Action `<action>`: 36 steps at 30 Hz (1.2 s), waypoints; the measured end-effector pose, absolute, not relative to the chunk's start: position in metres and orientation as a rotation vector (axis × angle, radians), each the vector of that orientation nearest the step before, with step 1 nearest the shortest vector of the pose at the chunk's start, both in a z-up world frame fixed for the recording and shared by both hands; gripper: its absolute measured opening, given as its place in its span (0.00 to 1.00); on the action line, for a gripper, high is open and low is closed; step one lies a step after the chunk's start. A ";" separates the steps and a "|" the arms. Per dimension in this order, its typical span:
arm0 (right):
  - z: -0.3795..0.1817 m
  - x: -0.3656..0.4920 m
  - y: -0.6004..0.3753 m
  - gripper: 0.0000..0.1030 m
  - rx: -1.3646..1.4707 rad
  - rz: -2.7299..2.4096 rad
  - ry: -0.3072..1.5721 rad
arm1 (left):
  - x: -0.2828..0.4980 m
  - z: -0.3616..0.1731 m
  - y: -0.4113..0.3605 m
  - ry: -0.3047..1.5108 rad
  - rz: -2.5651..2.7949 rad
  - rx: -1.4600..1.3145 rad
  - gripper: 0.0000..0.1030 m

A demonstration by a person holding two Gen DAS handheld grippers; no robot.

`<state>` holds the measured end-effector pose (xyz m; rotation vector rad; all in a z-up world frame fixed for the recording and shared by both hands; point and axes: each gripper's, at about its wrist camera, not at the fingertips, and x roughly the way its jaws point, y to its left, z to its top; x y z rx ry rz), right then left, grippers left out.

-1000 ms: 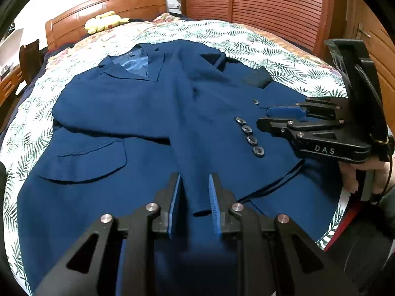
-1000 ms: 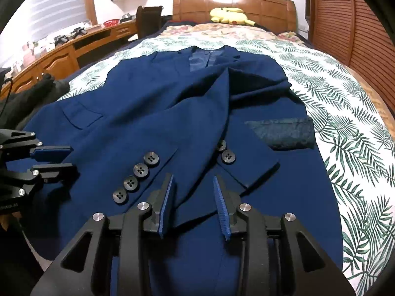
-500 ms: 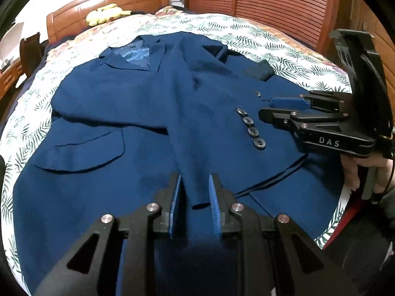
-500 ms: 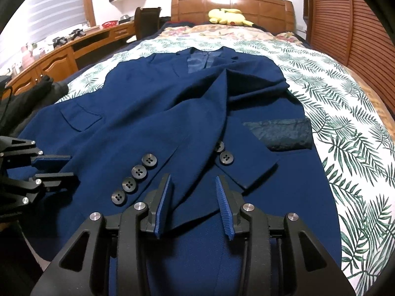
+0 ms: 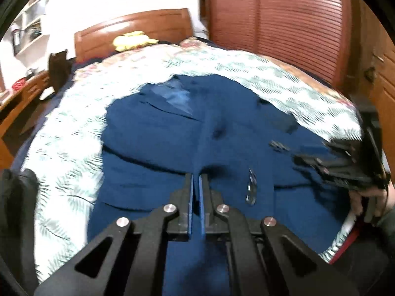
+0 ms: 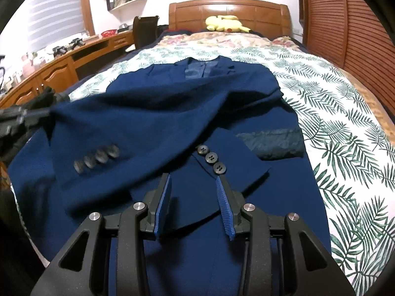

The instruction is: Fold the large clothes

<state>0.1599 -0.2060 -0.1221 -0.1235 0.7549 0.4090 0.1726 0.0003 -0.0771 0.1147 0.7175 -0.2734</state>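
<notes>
Blazer (image 6: 172, 113), navy, spread across bed (image 6: 345, 128) over leaf-print cover, collar far, hem near. Sleeve (image 6: 118, 133) pulled leftward, cuff buttons blurred. Left tool (image 5: 195, 185) clenched on sleeve fabric. Right tool (image 6: 195, 185) released, hovering above near front panel beside three buttons (image 6: 211, 157).

Blurred by motion throughout the left wrist view: right claw (image 5: 321, 157) smeared at the edge, its opening unreadable. Sleeve buttons (image 6: 97, 159) smudged. Left claw (image 6: 14, 120) blurred, cut off at the frame edge.
</notes>
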 end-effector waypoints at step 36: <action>-0.138 0.168 -0.181 0.38 -0.200 0.429 0.793 | 0.085 -0.131 0.125 0.898 -0.087 0.008 0.20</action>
